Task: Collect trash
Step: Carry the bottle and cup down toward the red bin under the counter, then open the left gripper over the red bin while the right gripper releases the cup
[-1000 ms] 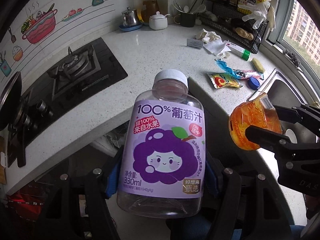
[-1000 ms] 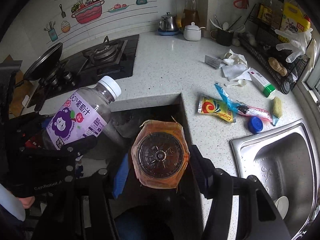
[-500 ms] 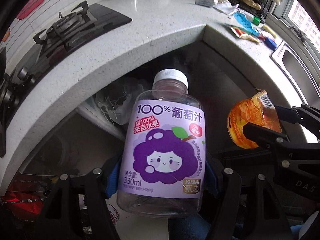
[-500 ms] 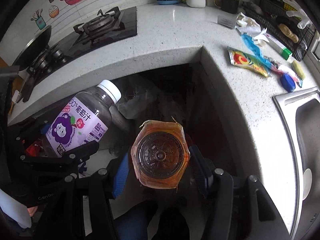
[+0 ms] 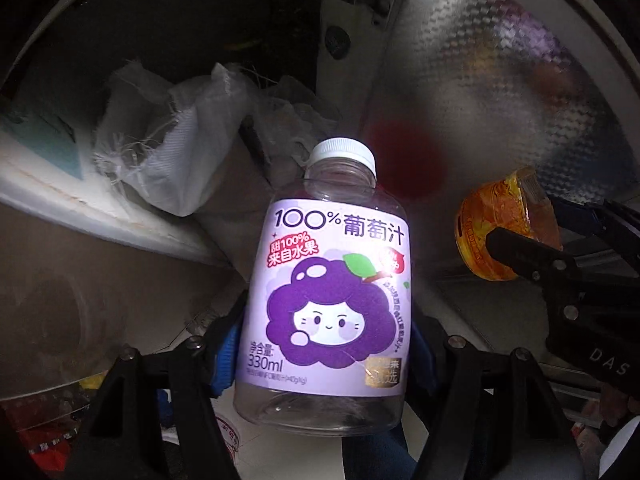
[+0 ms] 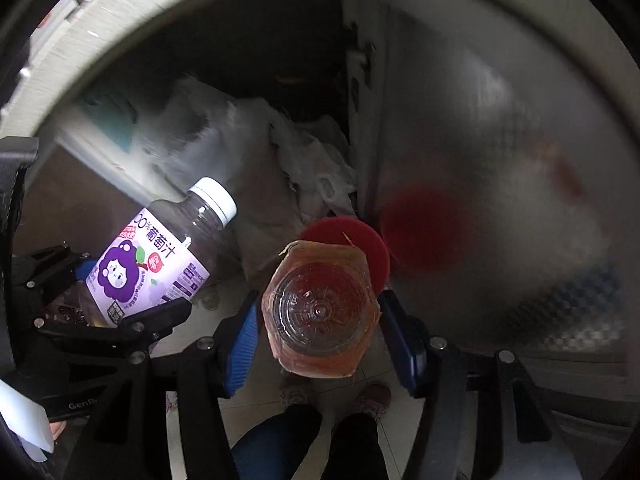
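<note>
Bottles both empty and light, slick-walled: left gripper clamped the grape juice bottle mid-body, right gripper pinched the orange bottle, low before the open cabinet.

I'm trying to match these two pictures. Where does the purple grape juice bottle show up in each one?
Left wrist view: the grape juice bottle fills the centre, cap up, clamped in the left hand-held gripper.
Right wrist view: it lies tilted at the left edge, cap pointing upper right.
Shared landmark: the orange bottle, at the right in the left view, centre in the right view.
</note>
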Demonstrator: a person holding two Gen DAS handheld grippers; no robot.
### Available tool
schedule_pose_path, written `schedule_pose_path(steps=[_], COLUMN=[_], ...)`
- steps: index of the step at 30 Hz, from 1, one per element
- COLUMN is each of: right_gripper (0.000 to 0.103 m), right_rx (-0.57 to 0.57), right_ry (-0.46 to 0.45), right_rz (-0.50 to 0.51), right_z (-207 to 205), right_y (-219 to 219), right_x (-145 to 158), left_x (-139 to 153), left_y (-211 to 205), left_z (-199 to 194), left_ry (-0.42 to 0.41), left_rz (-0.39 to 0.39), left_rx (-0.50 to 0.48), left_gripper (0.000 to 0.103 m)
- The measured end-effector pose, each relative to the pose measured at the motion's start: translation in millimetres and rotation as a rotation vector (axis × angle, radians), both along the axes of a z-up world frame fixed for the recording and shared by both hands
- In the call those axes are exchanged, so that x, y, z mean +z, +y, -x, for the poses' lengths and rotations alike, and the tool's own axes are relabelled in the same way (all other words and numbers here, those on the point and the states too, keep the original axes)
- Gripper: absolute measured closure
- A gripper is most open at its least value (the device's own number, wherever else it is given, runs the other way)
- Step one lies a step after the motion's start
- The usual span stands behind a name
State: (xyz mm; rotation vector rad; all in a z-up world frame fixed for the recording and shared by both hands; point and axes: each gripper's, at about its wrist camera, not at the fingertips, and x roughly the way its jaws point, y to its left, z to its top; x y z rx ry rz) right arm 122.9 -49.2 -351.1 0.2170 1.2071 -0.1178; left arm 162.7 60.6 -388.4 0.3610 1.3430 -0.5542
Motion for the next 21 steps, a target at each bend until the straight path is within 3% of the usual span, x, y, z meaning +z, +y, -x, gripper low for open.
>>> schedule_pose_path(steps=[7, 12, 16, 21], right_gripper=[0.047, 0.047, 0.047, 0.047], right_rx=[-0.098, -0.116, -0.139, -0.157], right_ry=[0.052, 0.078, 0.103, 0.105], right_rz=[-0.018, -0.035, -0.052, -0.050], right_z=[-21, -30, -39, -45], right_y=[-28, -43, -51, -57], right_x=[-79, -116, -132, -126], left_x=[-90, -131, -150, -144], left_y=[-36, -56, -66, -73], left_z=[-27, -43, -55, -62], left_ry=[0.023, 0.026, 0.050, 0.046], left_rz=[-0.034, -0.052, -0.057, -0.060], left_rx=[-0.107, -0.161, -0.183, -0.179], left_gripper=[0.036, 0.036, 0.036, 0.036])
